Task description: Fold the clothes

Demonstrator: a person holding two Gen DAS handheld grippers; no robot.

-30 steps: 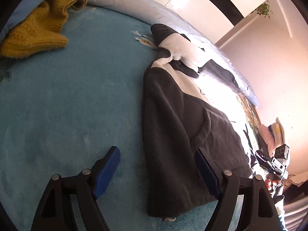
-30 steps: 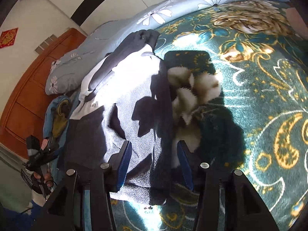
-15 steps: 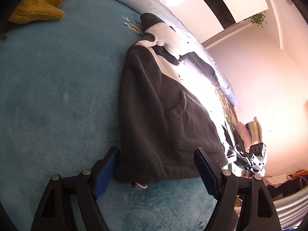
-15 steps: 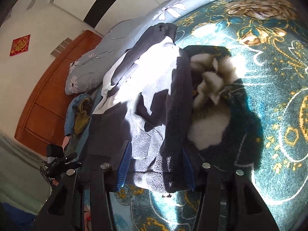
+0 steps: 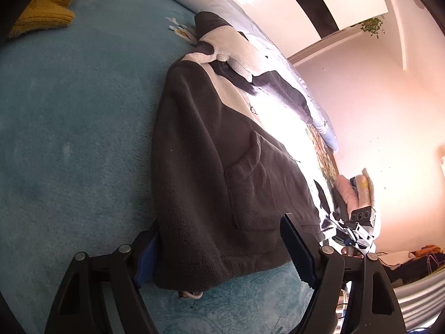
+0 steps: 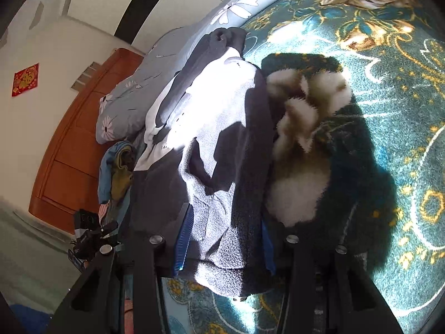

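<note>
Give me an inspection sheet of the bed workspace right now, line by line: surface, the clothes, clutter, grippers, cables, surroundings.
Surface: teal plush blanket with gold floral pattern; plain teal where the left wrist camera looks.
Job's things: dark grey fleece jacket with white collar panel, lying flat, hem toward both grippers, patch pocket up.
Clutter: mustard yellow knitted sweater at far corner; dark green garment with white fluffy lining beside the jacket; grey floral pillow.
Grippers: left gripper open, fingers straddling a hem corner; right gripper open, fingers either side of the other hem corner.
Cables: nothing seen on the bed.
Surroundings: orange wooden headboard, red wall decoration, hanging plant.
</note>
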